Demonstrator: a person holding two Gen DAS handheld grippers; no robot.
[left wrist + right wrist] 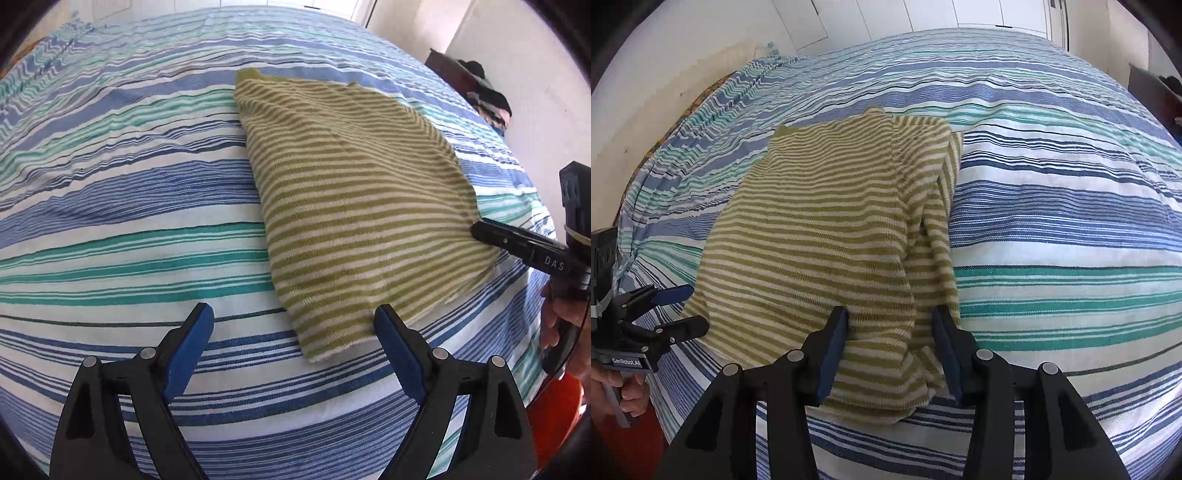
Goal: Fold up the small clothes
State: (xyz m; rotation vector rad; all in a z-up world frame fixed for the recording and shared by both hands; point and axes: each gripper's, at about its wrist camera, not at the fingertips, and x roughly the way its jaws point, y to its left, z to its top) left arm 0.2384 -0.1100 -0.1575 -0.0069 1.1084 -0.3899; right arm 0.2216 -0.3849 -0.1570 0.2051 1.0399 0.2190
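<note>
An olive and cream striped small garment (351,206) lies flat, partly folded, on the striped bedspread (129,206). My left gripper (293,325) is open and empty, just short of the garment's near corner. My right gripper (890,328) is open, its fingers either side of the garment's near edge (879,369), over a folded sleeve strip. In the left wrist view the right gripper (480,227) reaches onto the garment's right edge. In the right wrist view the garment (827,229) fills the middle and the left gripper (683,310) is at its left corner, open.
The bed is covered with a blue, teal and white striped spread (1071,206). A dark pile of clothes (487,96) sits on furniture beyond the bed at the far right. White walls and closet doors (923,14) lie behind. Red floor (554,413) shows below the bed edge.
</note>
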